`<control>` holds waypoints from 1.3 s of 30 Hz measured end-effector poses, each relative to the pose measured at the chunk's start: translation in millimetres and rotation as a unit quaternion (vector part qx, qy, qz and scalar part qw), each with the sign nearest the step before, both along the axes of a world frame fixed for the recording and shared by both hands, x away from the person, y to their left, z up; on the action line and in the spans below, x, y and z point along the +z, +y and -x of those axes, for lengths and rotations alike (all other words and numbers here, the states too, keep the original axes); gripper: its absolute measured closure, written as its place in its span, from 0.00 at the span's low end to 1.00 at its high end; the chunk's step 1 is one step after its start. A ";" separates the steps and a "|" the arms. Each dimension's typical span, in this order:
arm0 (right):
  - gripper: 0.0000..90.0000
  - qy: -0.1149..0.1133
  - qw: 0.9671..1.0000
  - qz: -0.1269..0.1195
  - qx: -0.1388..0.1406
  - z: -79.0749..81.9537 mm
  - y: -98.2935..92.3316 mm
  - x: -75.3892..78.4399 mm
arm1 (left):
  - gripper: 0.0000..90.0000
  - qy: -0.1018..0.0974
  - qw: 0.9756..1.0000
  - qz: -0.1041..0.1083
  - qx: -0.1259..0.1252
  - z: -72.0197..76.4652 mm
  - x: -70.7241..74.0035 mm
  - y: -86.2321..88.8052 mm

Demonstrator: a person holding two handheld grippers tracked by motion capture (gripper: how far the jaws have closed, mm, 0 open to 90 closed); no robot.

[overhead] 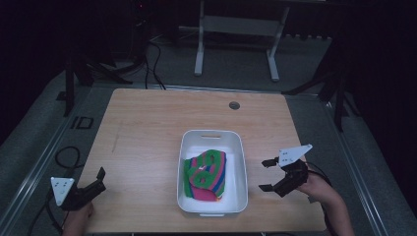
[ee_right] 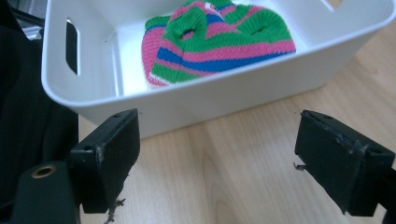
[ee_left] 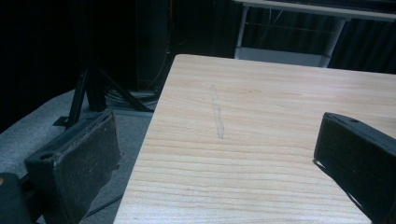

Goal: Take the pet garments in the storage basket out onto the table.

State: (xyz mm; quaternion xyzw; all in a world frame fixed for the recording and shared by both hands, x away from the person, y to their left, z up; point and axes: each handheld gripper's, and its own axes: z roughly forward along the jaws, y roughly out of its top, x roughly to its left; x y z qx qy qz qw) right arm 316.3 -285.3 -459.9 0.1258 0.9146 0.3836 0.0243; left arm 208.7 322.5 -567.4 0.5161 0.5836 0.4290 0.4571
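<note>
Here, a striped knitted garment (overhead: 206,174) in green, pink and blue is lying folded inside a white plastic bin (overhead: 238,147), which is sitting on the wooden table (overhead: 147,128) a little toward the person's side of its middle. In the high view the garment is covering most of the bin's floor, bunched more toward the near end, with bare white showing along the far wall below the handle slot. In the right gripper view the garment (ee_right: 217,39) is showing two small round openings in its green bands, and the bin (ee_right: 196,100) is turning one long wall toward the camera, with a slot handle cut in the end wall at the left. The right gripper (overhead: 269,174) is hovering just beside the bin's right wall, not touching it, and its jaws are standing wide apart with nothing between them; in its own view the right gripper (ee_right: 217,154) is framing bare wood in front of the bin wall. The left gripper (overhead: 98,179) is sitting well apart from the bin, near the table's near left corner, held by a hand at the table edge. In its own view the left gripper (ee_left: 215,154) is also gaping open and empty, looking along the table's left edge, where a faint pale streak (ee_left: 218,119) is marking the wood.
</note>
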 end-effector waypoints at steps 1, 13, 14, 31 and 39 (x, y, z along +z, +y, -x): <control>0.15 0.000 1.000 0.000 0.003 -0.9 1.8 2.0 | 0.01 0.000 1.000 -0.001 0.000 0.0 0.0 0.2; 0.15 0.001 0.999 0.011 0.042 -10.0 39.2 23.9 | 0.01 0.000 1.000 0.001 -0.001 0.2 0.1 0.7; 0.15 0.000 0.999 0.016 0.043 -11.3 42.9 24.2 | 0.01 0.000 1.000 0.000 -0.001 0.1 0.1 1.0; 0.14 0.015 0.994 0.052 0.097 -19.3 115.4 16.0 | 0.01 0.000 1.000 0.002 -0.005 0.5 0.2 1.8; 0.14 0.021 0.991 0.073 0.113 -28.4 153.0 0.5 | 0.01 -0.001 1.000 0.004 -0.006 0.6 0.2 2.1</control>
